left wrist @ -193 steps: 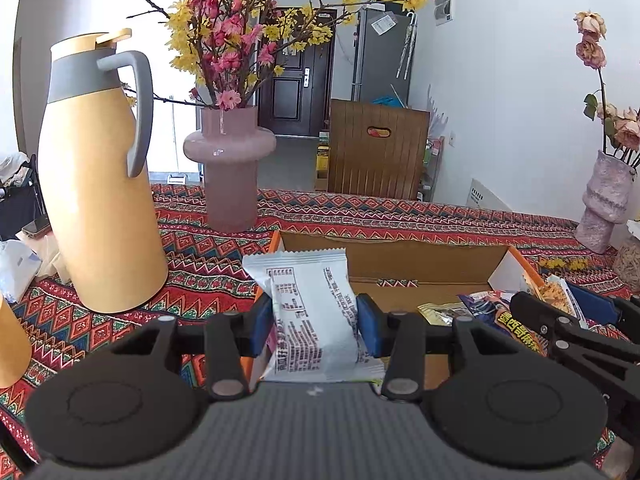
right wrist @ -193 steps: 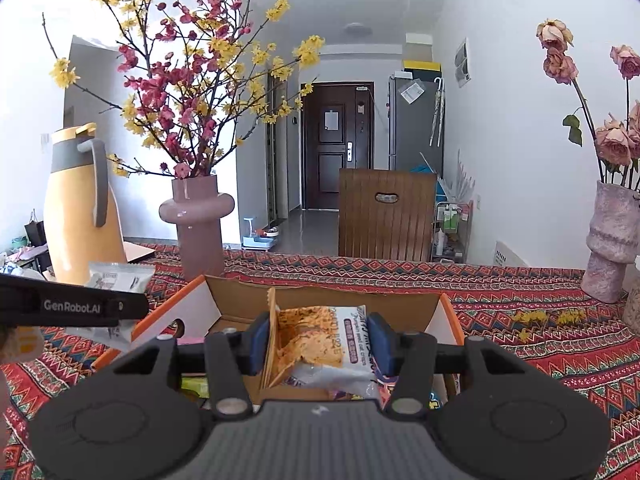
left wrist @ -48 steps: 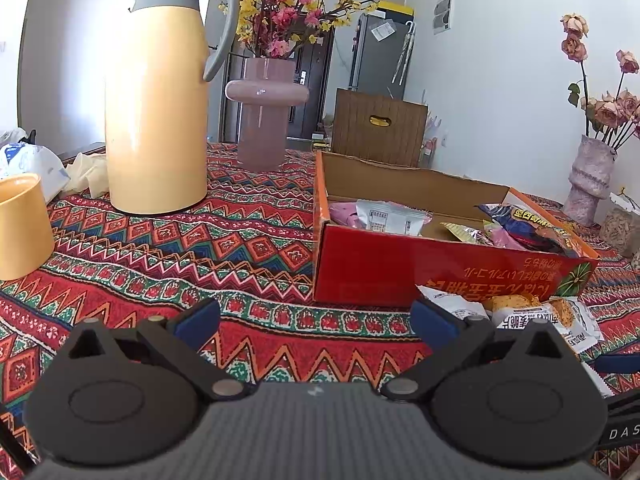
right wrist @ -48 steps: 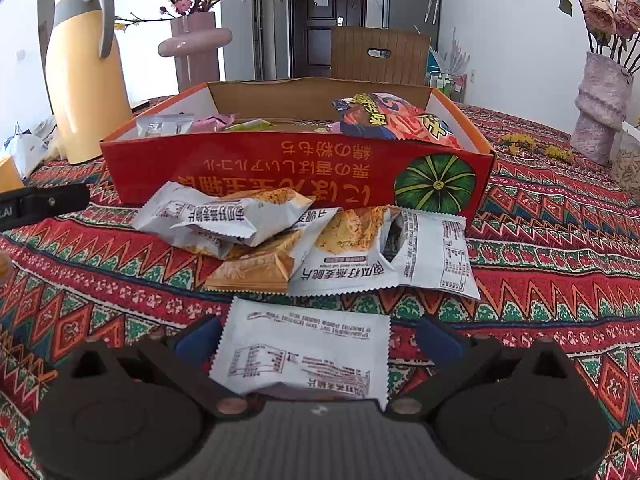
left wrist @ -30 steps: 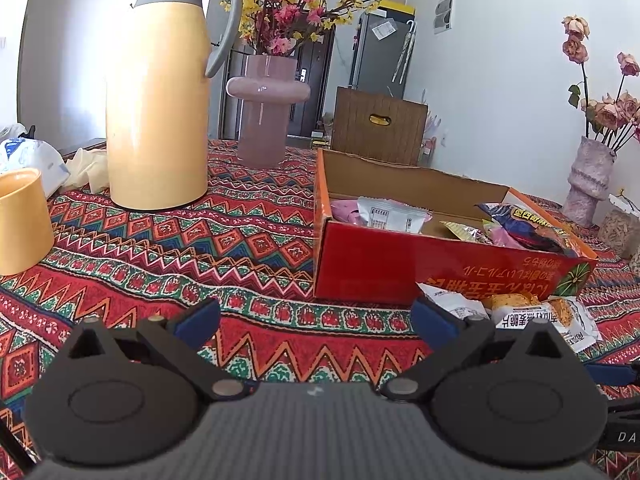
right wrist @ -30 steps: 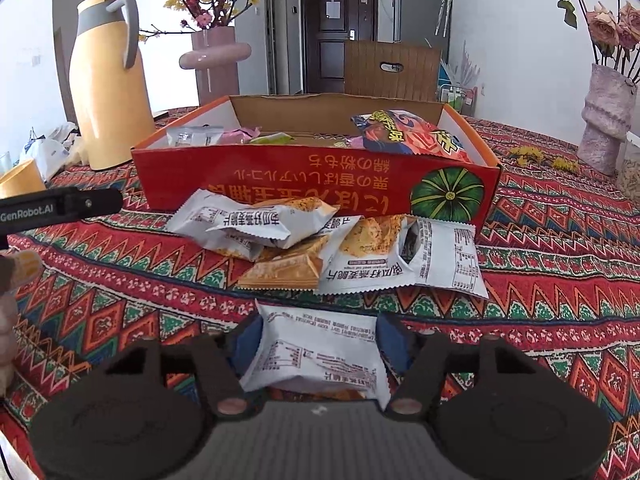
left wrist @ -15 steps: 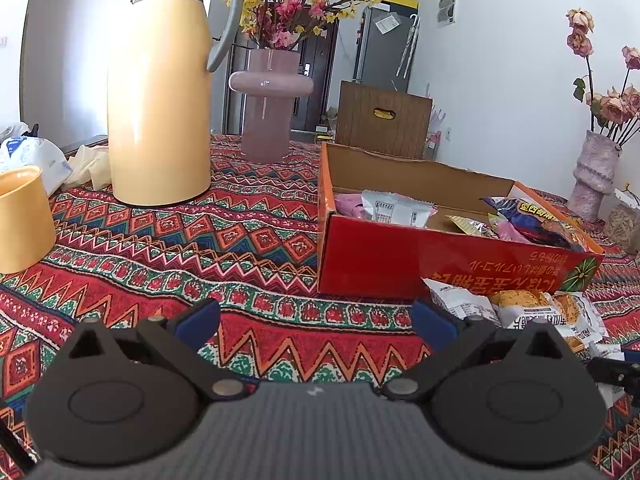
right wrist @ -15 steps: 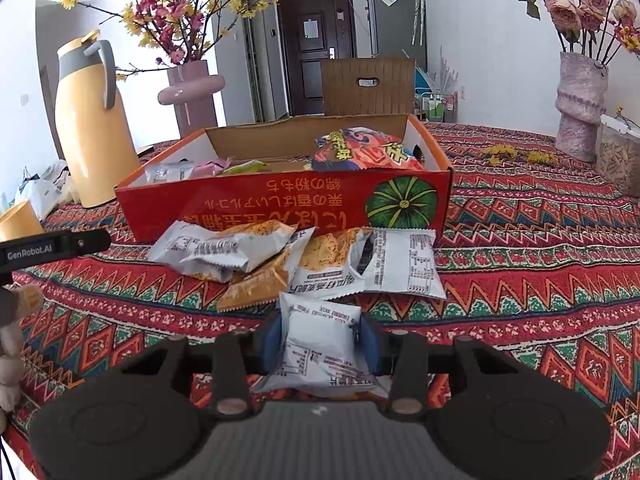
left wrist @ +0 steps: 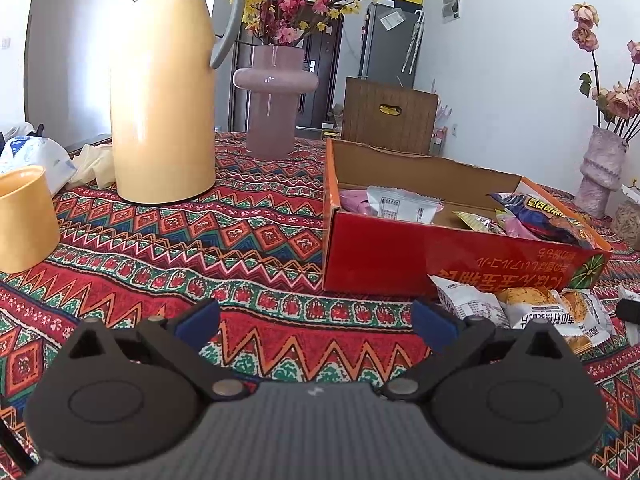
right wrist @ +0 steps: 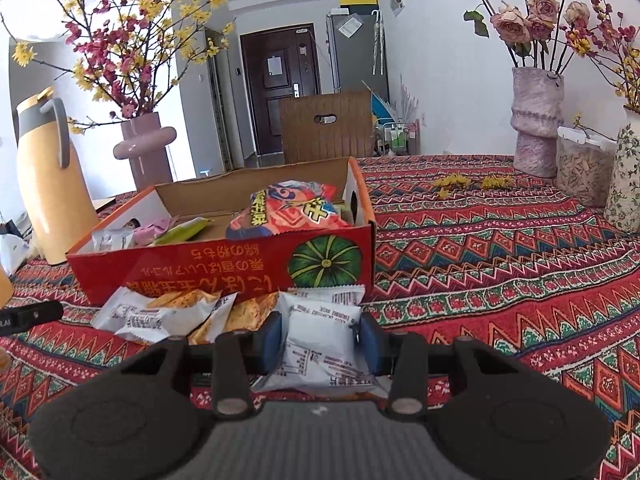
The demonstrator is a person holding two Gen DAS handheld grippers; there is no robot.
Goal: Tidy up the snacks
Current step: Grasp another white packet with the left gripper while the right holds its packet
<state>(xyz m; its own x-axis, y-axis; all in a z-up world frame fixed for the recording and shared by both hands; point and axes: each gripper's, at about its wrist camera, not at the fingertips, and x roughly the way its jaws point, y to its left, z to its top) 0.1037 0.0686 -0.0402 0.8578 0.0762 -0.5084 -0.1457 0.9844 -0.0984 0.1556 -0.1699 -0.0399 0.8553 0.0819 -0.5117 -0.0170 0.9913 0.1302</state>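
White snack packet (right wrist: 320, 344) sits pinched between the right gripper (right wrist: 321, 338) pads at lower centre, before the red box (right wrist: 240, 264) — left gripper (left wrist: 315, 320) spread wide, empty.

The cloth-covered surface (left wrist: 248, 240) carries a red box (left wrist: 400, 256), loose packets (left wrist: 520, 312) touching its front, a flask (left wrist: 160, 92), a cup (left wrist: 24, 220), two vases (left wrist: 272, 112) and a jar (right wrist: 580, 168).

Glossy plastic snack packet (right wrist: 320, 344), cardboard box (right wrist: 224, 268)
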